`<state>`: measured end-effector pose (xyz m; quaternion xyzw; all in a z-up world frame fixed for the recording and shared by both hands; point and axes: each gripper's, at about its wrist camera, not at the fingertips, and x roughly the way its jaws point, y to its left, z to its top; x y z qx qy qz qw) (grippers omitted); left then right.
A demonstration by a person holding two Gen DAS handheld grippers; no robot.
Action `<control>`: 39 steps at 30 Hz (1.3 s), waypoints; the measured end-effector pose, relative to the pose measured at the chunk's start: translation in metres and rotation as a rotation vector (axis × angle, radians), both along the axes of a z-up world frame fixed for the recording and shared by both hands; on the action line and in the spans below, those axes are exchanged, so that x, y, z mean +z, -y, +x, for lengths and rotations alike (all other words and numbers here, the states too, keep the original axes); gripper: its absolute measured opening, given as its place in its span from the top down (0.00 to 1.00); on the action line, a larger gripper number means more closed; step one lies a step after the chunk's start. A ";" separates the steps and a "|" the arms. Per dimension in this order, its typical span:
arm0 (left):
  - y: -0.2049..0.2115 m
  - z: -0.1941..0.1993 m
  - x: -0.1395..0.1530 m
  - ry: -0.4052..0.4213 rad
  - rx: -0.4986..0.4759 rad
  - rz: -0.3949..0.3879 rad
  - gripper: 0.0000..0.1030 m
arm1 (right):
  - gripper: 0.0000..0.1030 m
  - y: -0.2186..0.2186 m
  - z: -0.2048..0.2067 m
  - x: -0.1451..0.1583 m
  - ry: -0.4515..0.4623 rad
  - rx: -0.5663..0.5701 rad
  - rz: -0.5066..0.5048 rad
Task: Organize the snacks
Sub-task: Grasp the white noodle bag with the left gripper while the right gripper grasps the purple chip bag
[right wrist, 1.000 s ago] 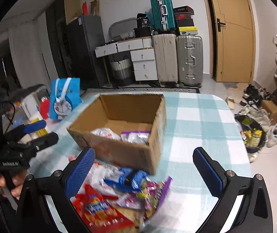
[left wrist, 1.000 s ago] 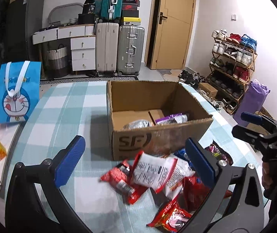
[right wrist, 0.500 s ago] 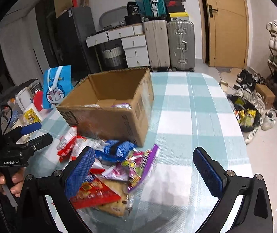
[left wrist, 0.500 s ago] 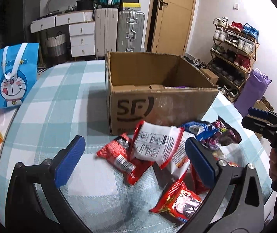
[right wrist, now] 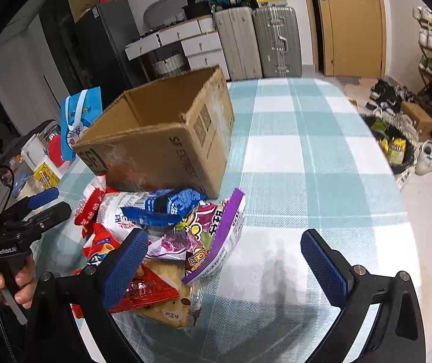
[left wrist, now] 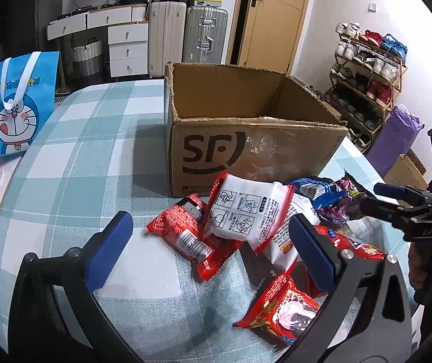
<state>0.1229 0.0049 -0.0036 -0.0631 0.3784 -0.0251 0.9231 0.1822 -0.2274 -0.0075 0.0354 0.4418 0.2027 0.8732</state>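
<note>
An open cardboard box marked SF stands on the checked tablecloth; it also shows in the right wrist view. A heap of snack packets lies in front of it: a white and red packet, red packets, a blue packet and a purple packet. My left gripper is open and empty, low over the heap's left side. My right gripper is open and empty, low over the heap's right side. The box's inside is hidden.
A blue cartoon gift bag stands at the table's left edge, with small items beside it. Suitcases, drawers and a door are behind the table. A shoe rack stands to the right. Bare tablecloth lies right of the box.
Both grippers have dropped lower and closer to the snack heap. The box's contents have gone out of sight behind its front wall. Both stay open.
</note>
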 end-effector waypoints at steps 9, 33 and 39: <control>0.006 0.015 -0.006 -0.015 -0.030 -0.006 0.00 | 0.01 -0.007 0.011 -0.017 -0.037 0.006 0.019; 0.016 0.061 -0.024 -0.079 -0.145 -0.118 0.43 | 0.37 -0.007 0.030 -0.032 -0.111 0.062 0.167; 0.015 0.051 -0.023 -0.066 -0.142 -0.125 0.54 | 0.37 -0.002 0.029 -0.033 -0.113 0.053 0.193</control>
